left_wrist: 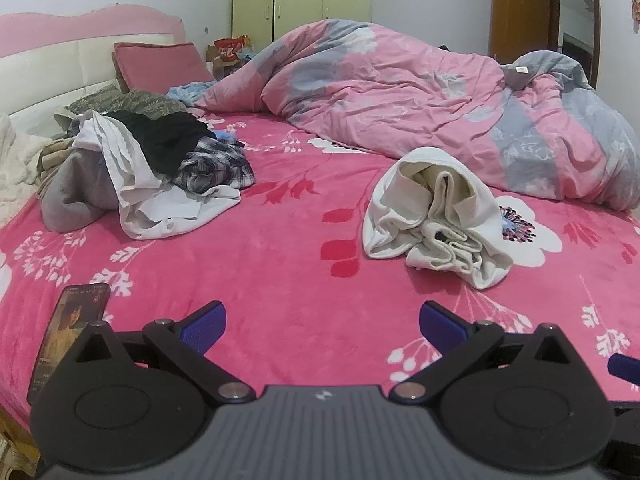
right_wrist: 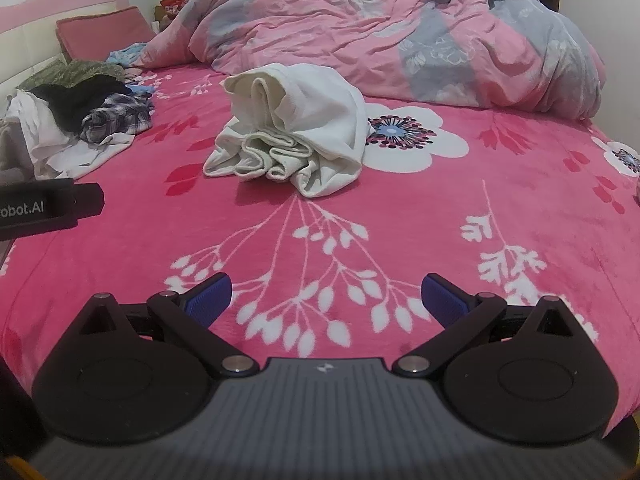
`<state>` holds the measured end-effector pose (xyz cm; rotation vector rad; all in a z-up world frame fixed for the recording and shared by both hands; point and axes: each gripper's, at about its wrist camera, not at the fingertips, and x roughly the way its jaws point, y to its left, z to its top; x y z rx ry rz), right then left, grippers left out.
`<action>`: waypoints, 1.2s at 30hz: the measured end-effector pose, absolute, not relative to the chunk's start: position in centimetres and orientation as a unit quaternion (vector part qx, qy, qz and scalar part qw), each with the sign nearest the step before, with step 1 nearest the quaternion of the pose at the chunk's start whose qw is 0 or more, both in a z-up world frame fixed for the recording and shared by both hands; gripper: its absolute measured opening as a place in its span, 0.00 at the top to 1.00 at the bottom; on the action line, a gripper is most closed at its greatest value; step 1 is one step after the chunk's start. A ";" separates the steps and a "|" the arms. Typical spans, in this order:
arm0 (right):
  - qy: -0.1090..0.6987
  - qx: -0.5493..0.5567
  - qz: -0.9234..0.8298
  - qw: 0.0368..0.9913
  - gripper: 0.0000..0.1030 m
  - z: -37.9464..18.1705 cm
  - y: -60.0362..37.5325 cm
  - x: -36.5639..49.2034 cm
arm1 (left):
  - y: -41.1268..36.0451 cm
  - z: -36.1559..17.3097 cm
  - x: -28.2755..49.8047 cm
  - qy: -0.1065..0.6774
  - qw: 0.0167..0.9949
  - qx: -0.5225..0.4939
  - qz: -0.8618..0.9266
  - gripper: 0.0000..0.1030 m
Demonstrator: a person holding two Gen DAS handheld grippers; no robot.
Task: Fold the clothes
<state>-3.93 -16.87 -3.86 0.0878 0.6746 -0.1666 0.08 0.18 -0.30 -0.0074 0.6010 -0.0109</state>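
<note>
A bed spread with a hot-pink floral blanket (left_wrist: 280,240) fills both views. A rumpled pink-and-grey duvet (left_wrist: 420,92) is heaped along the far right side, and a pink pillow (left_wrist: 160,64) leans at the headboard, far left. A pile of unfolded clothes (left_wrist: 140,168), white, grey, black and plaid, lies on the left, well apart from a crumpled white garment (right_wrist: 292,132) at mid-bed. That garment is bunched into a hump whose long axis runs roughly from far to near, its folded open end pointing toward the cameras and slightly right. A phone (left_wrist: 68,332) with a lit screen rests on the blanket's near-left edge. Both tools hover low over the near edge: the left gripper (left_wrist: 322,328) and the right gripper (right_wrist: 326,300) each have their blue-padded fingers spread wide, holding nothing, both short of the garment.
</note>
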 end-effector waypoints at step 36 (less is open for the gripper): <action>0.338 0.060 -0.109 0.933 0.01 -4.0 -18.1 -4.1 | 0.5 -1.4 0.0 0.310 0.951 -0.002 -0.004 0.00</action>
